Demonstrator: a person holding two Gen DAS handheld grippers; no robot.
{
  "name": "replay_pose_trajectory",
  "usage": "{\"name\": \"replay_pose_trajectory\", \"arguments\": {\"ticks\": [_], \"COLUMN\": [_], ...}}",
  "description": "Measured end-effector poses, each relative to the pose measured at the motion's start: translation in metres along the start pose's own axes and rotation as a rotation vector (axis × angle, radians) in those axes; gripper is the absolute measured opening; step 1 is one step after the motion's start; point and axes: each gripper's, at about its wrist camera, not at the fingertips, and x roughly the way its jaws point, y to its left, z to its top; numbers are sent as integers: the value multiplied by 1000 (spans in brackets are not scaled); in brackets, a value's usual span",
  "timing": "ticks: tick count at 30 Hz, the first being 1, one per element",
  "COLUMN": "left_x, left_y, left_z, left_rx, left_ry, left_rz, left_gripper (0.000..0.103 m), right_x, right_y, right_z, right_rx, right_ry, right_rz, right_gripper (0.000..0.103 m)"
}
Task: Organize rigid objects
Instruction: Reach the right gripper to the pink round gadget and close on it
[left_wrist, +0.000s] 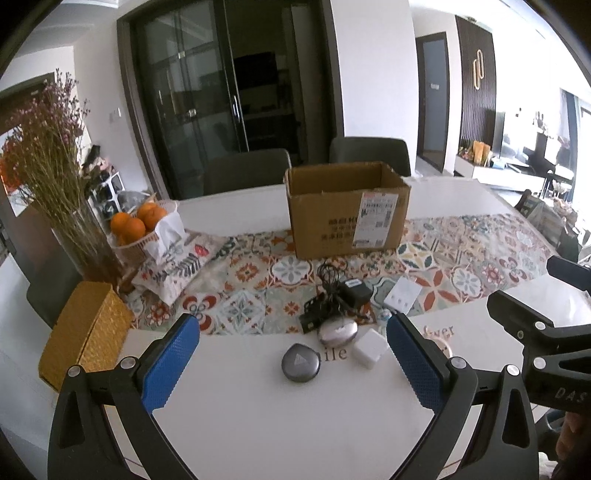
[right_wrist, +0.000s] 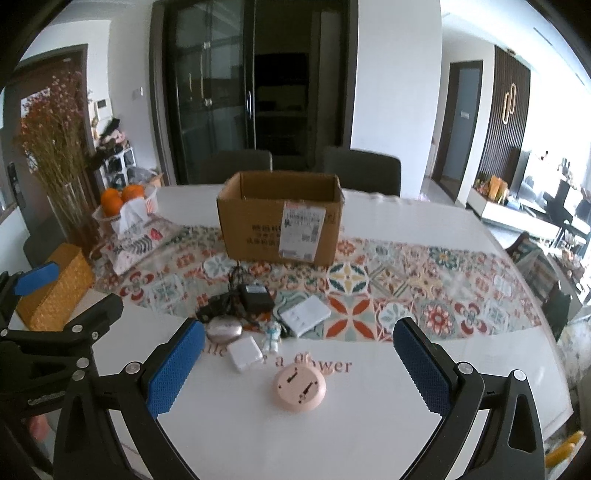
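An open cardboard box (left_wrist: 347, 210) (right_wrist: 280, 218) stands on the patterned runner. In front of it lie a black adapter with cable (left_wrist: 354, 291) (right_wrist: 255, 295), a silver oval case (left_wrist: 337, 331) (right_wrist: 223, 329), a white charger (left_wrist: 369, 347) (right_wrist: 244, 353) and a white switch plate (left_wrist: 402, 295) (right_wrist: 304, 315). A grey round device (left_wrist: 300, 362) lies between my left gripper's open fingers. A pink round device (right_wrist: 300, 386) lies between my right gripper's open fingers. A small white figurine (right_wrist: 272, 334) stands by the charger. My left gripper (left_wrist: 291, 369) and right gripper (right_wrist: 299, 369) are both empty.
A yellow woven box (left_wrist: 85, 332) (right_wrist: 55, 288), a vase of dried flowers (left_wrist: 74, 221), a basket of oranges (left_wrist: 142, 225) and a floral pouch (left_wrist: 173, 266) sit at the left. Two chairs (left_wrist: 247, 170) stand behind the table. The table edge curves at the right.
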Motion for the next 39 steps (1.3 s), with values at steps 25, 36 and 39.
{"name": "replay_pose_trajectory", "arguments": {"ticks": [25, 36, 39], "left_x": [108, 142, 147], "left_y": [-29, -23, -21], "left_z": [-66, -77, -80], "left_rx": [35, 5, 6], "left_ry": [288, 354, 365], "left_rz": [61, 56, 62], "left_gripper": [102, 102, 102], "right_x": [139, 178, 184], "right_y": [-14, -8, -5], "right_z": [-76, -87, -89], "right_rx": [-52, -38, -47], "right_ry": [338, 402, 409], "right_rz": [146, 158, 152], "right_gripper": [98, 88, 84]}}
